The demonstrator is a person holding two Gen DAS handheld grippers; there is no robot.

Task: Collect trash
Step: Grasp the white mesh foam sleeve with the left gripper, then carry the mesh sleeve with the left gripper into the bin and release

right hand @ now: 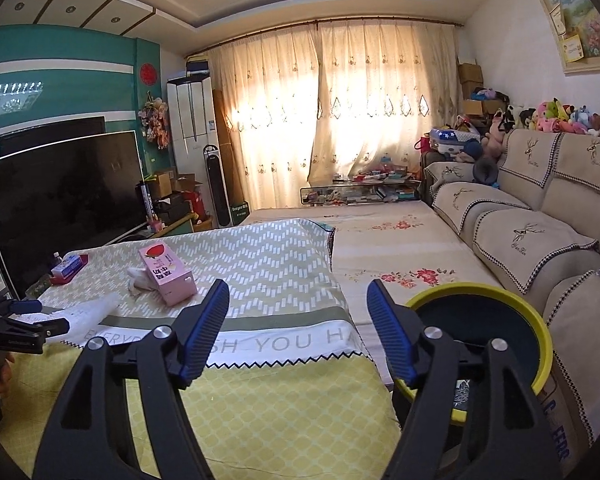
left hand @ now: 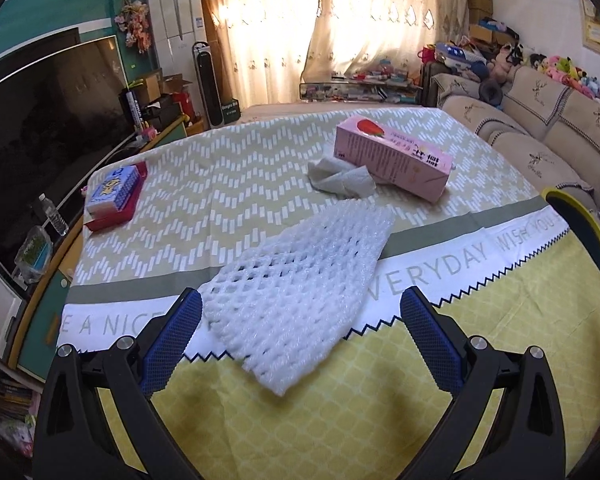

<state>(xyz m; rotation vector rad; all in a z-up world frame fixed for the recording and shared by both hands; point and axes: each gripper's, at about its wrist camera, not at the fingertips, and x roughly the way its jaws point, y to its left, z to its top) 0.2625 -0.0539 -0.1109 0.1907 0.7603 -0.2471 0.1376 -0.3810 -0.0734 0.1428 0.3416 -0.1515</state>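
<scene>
Lying near on the patterned tablecloth (left hand: 228, 160): white foam fruit net (left hand: 296, 292), soft lattice mesh, between spread left gripper (left hand: 300, 340) jaws, untouched. Farther: crumpled tissue (left hand: 342, 178), pink rectangular carton (left hand: 394, 158). Right gripper (right hand: 298, 332) spread, empty, beside round yellow-rimmed bin (right hand: 540, 320).

A white foam net sleeve (left hand: 300, 276) lies flat and slantwise on the cloth-covered surface (left hand: 500, 360), beyond it a crumpled tissue (left hand: 340, 180) touching a pink carton (left hand: 396, 156) lying on its side, with a yellow-rimmed bin (right hand: 500, 332) beside the surface.
</scene>
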